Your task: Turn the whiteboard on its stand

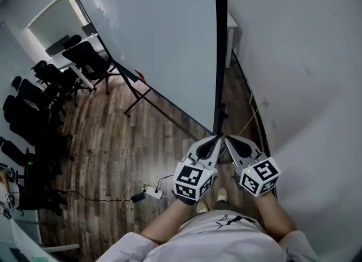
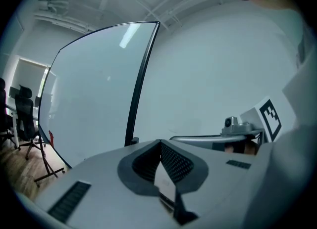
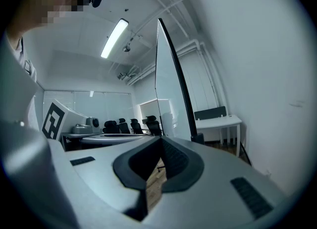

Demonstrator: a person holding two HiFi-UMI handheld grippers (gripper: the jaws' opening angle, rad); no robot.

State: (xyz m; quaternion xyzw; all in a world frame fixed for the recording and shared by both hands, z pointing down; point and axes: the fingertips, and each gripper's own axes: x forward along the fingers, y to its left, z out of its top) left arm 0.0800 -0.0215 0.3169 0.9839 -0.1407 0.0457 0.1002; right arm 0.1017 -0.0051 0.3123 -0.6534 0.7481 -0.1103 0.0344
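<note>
The whiteboard (image 1: 158,34) stands on a black-legged stand (image 1: 136,98), its black side frame (image 1: 220,57) running down towards me. Both grippers hang side by side just below that frame's lower end, without touching it. My left gripper (image 1: 217,140) is shut, with nothing between its pads. My right gripper (image 1: 228,140) is shut and empty too. In the left gripper view the board (image 2: 94,94) and its frame (image 2: 141,84) rise ahead of the left gripper (image 2: 160,143), with the board to the left. The right gripper view shows the board (image 3: 166,94) almost edge-on ahead of the right gripper (image 3: 161,140).
A white wall (image 1: 294,57) runs close along the right. Black office chairs (image 1: 45,85) crowd the left side of the wooden floor. A power strip (image 1: 151,192) with cables lies near my feet. Behind the board stands a white table (image 3: 218,121).
</note>
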